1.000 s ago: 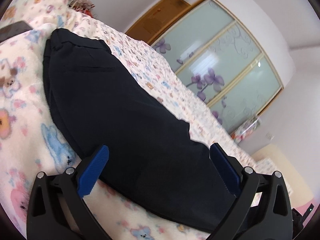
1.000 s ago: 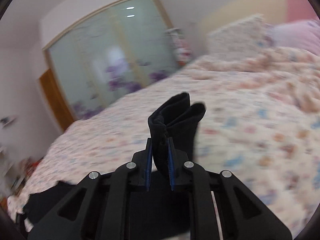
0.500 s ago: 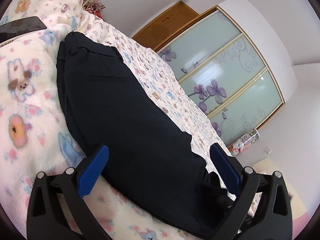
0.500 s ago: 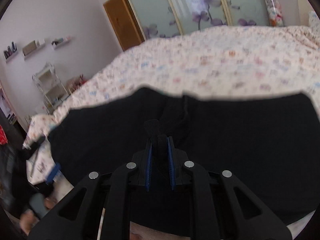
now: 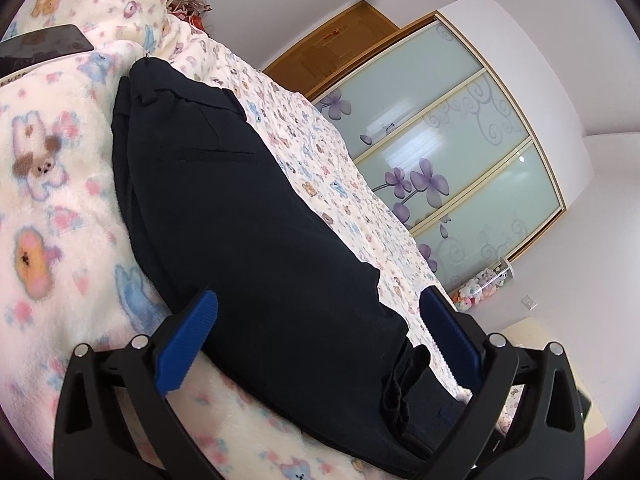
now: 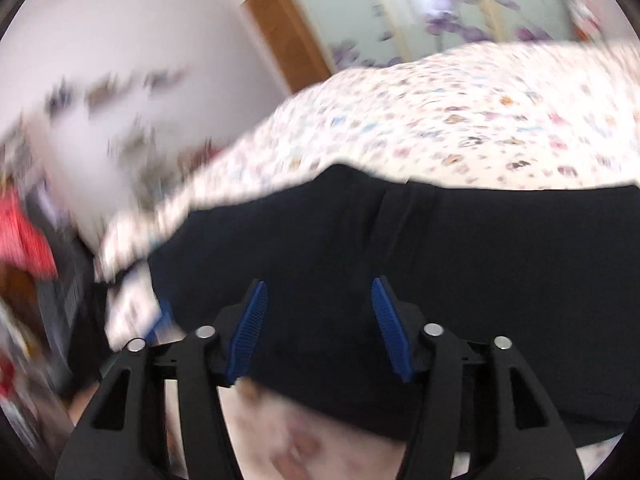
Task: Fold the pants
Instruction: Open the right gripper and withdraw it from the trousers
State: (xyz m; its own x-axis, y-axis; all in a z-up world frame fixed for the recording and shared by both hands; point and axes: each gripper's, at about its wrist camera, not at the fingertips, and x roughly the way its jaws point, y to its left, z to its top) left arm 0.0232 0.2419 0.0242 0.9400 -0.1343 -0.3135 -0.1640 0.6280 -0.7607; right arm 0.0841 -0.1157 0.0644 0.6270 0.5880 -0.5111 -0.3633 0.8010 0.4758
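Note:
Black pants (image 5: 248, 232) lie folded over themselves on the patterned bedspread (image 5: 52, 184), waistband at the far end and leg cuffs (image 5: 404, 384) bunched at the near right. My left gripper (image 5: 320, 316) hovers wide open over the near end of the pants, its blue pads (image 5: 192, 332) clear of the cloth. In the blurred right wrist view the pants (image 6: 460, 256) spread across the bed. My right gripper (image 6: 320, 312) sits low over them with its jaws opening; its pads (image 6: 246, 332) press on nothing.
A dark phone (image 5: 40, 46) rests on the fluffy blanket at far left. Sliding wardrobe doors (image 5: 448, 152) with purple flowers and a wooden door (image 5: 340, 52) stand beyond the bed. Stuffed toys (image 5: 480, 288) pile by the wall. Shelving (image 6: 28, 240) blurs at left.
My right gripper swung across the bed carrying the leg cuffs, laid them onto the pants, and its jaws parted off the cloth. The left gripper stayed open in about the same place.

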